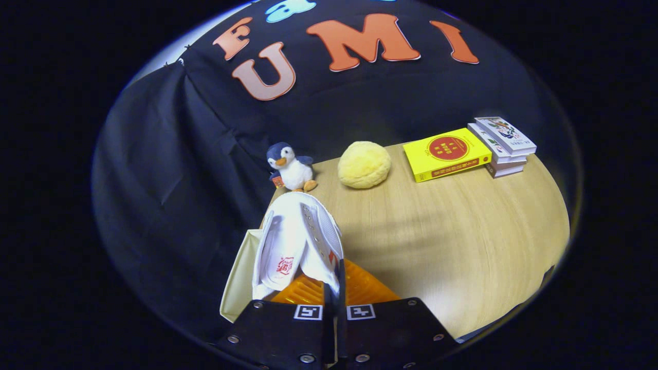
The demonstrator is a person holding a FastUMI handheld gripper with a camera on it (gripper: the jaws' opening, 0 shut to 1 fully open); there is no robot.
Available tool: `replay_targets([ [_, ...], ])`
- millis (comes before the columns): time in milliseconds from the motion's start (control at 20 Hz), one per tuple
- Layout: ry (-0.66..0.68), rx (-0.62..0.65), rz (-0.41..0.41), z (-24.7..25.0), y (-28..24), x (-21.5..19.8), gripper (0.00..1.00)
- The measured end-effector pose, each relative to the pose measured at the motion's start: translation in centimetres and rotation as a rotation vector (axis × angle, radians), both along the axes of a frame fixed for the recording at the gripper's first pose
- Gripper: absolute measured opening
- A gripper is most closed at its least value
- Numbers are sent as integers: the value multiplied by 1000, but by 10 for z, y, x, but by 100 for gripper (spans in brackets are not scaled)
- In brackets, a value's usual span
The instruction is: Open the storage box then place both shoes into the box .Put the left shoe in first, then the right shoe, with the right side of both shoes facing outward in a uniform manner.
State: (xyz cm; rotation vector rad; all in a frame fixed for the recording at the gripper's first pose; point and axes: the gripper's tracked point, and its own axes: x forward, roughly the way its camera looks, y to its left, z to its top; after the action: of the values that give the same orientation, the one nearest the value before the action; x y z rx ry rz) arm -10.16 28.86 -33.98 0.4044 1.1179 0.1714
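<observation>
A white shoe (295, 241) hangs just ahead of my gripper (334, 300), its toe pointing away toward the penguin and its opening and tongue facing me. Both fingers press together on the shoe's collar edge at its right side. Under the shoe lies the orange ribbed surface (360, 288) of the storage box, with a cream panel (239, 280) of the box beside the shoe's left side. The shoe is lifted above the wooden table (462, 236); how deep it reaches into the box is hidden by the fingers.
At the back of the table stand a plush penguin (292, 167), a yellow round plush (364, 164), a yellow book (446, 153) and a small stack of books (505, 145). The table's left edge runs beside the box.
</observation>
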Motion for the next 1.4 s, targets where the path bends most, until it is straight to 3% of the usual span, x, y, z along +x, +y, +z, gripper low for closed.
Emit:
replay_targets([
  [300,80,-16,76,-19,68,-21,3],
  [600,167,-140,90,-54,74,-41,4],
  [700,180,-115,133,-60,83,-46,8],
  [750,170,-84,138,-57,92,-43,24],
  [800,145,-77,140,-51,91,-39,30],
  [1100,47,23,157,-16,82,-24,56],
  [1400,-125,-13,133,20,14,7,82],
])
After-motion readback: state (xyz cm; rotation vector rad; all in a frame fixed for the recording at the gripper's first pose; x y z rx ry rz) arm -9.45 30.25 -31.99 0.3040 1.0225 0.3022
